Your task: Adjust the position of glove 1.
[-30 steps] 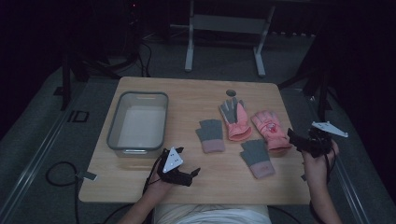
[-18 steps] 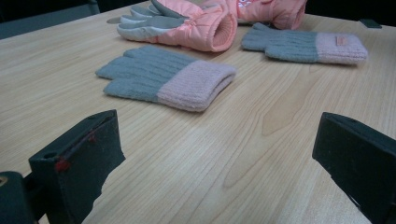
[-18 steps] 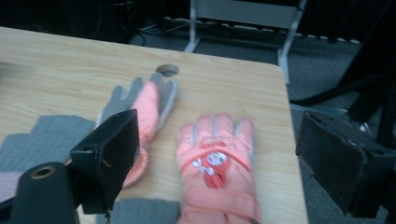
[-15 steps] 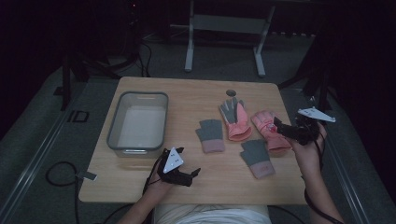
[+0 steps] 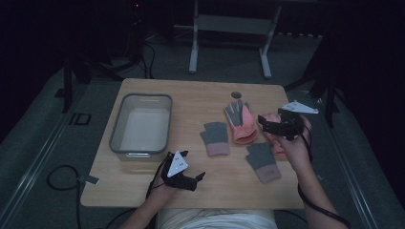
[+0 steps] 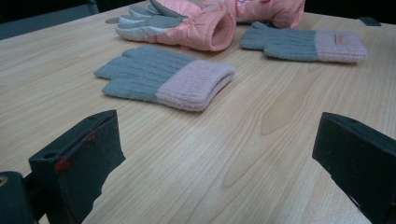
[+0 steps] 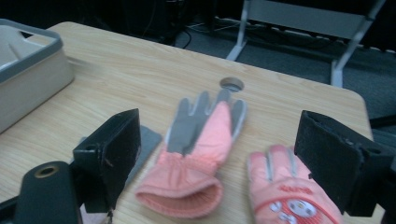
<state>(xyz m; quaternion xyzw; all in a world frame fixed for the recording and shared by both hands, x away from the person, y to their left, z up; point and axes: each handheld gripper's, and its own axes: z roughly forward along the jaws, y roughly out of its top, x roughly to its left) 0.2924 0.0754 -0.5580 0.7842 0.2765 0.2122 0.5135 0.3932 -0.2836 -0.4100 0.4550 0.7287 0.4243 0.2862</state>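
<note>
Two pink ski gloves and two grey-and-pink knit gloves lie on the wooden table point(image 5: 191, 100). My left gripper point(image 5: 193, 168) rests near the front edge, open and holding nothing. In the left gripper view the gripper point(image 6: 215, 140) faces the nearer knit glove point(image 6: 163, 77), with one pink ski glove point(image 6: 187, 25) and the other knit glove point(image 6: 303, 42) behind it. My right gripper point(image 5: 262, 124) hovers open over the right pink glove point(image 5: 277, 143), beside the grey-palmed pink glove point(image 5: 240, 121). The right gripper view has the open gripper point(image 7: 219, 140) above both pink gloves point(image 7: 201, 140) point(image 7: 280, 191).
A grey plastic bin point(image 5: 114, 129) stands empty on the table's left half, its corner also in the right gripper view point(image 7: 28, 70). A round cable hole point(image 5: 236, 95) lies near the far edge. A metal stand point(image 5: 229, 24) sits on the floor beyond the table.
My right gripper has moved left from the table's right edge to above the right pink glove. The left gripper has stayed where it was.
</note>
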